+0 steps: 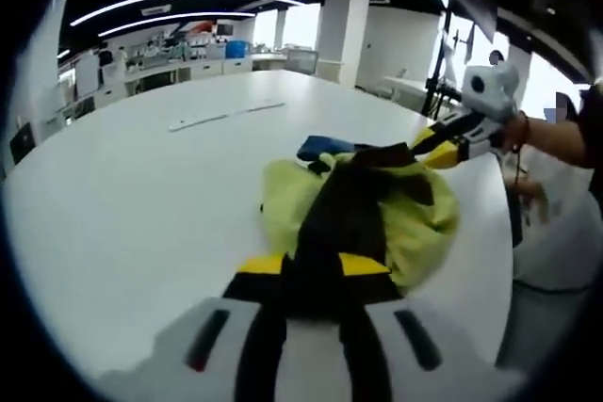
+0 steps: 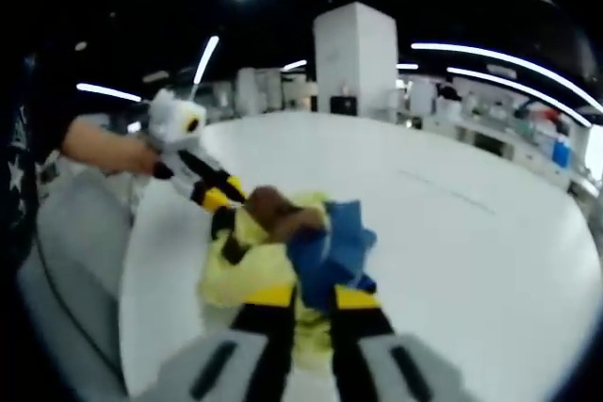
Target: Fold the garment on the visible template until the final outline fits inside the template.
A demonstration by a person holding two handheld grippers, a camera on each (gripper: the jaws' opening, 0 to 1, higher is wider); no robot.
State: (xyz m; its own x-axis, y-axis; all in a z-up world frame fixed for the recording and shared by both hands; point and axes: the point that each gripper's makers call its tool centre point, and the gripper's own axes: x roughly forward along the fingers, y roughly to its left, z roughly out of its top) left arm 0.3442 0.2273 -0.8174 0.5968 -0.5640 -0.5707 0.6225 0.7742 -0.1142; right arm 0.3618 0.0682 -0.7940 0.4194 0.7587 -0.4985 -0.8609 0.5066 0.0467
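On the white table [image 1: 141,195] the yellow, black and blue garment [image 1: 377,204] lay bunched near the edge, no template outline visible to me. You had your left tongs [image 1: 316,275] and right tongs [image 2: 303,300] each pinching its cloth at opposite sides, apparently to lift and spread it.

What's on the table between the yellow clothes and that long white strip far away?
Nothing. In the left gripper view, bare white table stretches from the yellow garment to the white strip.

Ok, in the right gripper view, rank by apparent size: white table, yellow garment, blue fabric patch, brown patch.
1. white table
2. yellow garment
3. blue fabric patch
4. brown patch
Fisheye and nearness skew this.
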